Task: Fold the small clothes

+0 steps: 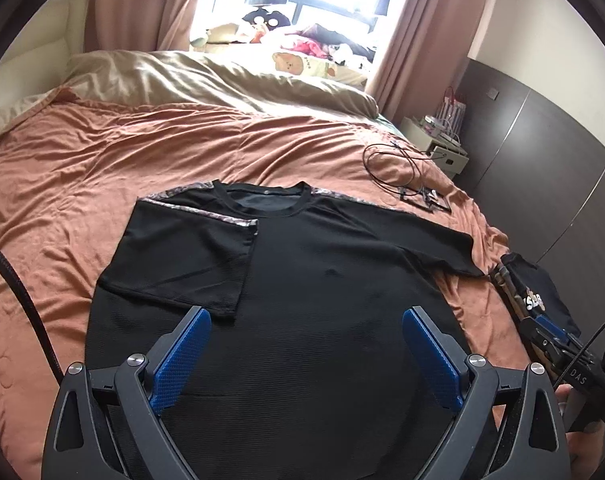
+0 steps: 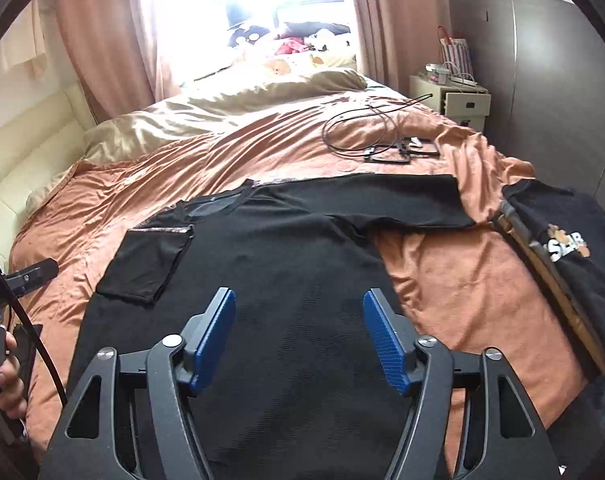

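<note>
Below each frame's lower edge, the black shirt (image 1: 302, 280) hem is cut off. Left gripper (image 1: 306, 320) and right gripper (image 2: 299, 300) both gape wide, holding nothing.

The T-shirt (image 1: 302, 280) is black with mottled grey-brown strips along its shoulders. Under it, the bedspread (image 1: 102, 152) is rust-orange; beyond the T-shirt the duvet (image 1: 182, 76) is beige. The curtains (image 1: 142, 4) are dusty pink. Gripper pads (image 1: 180, 360) are blue.
</note>
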### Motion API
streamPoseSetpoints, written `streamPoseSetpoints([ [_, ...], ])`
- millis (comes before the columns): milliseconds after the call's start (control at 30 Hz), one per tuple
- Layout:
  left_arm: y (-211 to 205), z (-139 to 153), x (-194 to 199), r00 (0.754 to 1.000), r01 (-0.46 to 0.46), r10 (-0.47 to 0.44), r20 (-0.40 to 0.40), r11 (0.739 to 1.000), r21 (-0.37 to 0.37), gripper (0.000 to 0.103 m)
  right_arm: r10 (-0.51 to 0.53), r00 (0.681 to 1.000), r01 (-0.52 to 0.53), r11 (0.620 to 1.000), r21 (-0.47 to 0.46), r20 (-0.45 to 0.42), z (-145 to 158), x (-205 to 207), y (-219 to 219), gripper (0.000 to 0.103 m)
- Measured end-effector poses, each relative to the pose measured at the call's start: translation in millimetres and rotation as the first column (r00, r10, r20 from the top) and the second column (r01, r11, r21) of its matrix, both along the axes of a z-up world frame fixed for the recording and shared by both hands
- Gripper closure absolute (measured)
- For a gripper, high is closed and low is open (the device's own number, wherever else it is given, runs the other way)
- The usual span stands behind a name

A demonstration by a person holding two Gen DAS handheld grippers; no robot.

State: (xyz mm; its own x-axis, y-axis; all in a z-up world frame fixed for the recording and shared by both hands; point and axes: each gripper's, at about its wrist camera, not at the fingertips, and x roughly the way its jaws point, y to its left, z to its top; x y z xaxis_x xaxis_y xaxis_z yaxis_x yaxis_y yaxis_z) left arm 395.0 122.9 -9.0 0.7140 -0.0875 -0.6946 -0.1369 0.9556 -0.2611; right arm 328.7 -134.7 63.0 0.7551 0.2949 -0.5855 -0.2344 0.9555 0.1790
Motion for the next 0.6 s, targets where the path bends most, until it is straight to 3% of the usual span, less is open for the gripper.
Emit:
streamPoseSetpoints([
  [167, -39.1, 4.5, 11.1, 0.998, 0.066, -0.067, 0.007, 0.997, 0.041, 0.006, -0.019, 1.0, 0.018, 1.0, 0.015, 0.021, 4.0, -3.4, -25.3, 0.001],
  [300, -65.4, 4.0, 20.2, 0.994, 0.104, -0.105, 0.009, 0.993, 0.058, 0.006, -0.033, 0.999, 0.033, 0.999, 0.025, 0.01, 1.9, 2.6, -39.1, 0.0],
  [600, -111.1, -2.8, 48.6, 0.988, 0.152, -0.152, -0.004, 0.986, 0.068, 0.006, -0.047, 0.999, 0.045, 0.989, 0.139, 0.006, -11.9, 24.2, -94.0, 0.0],
])
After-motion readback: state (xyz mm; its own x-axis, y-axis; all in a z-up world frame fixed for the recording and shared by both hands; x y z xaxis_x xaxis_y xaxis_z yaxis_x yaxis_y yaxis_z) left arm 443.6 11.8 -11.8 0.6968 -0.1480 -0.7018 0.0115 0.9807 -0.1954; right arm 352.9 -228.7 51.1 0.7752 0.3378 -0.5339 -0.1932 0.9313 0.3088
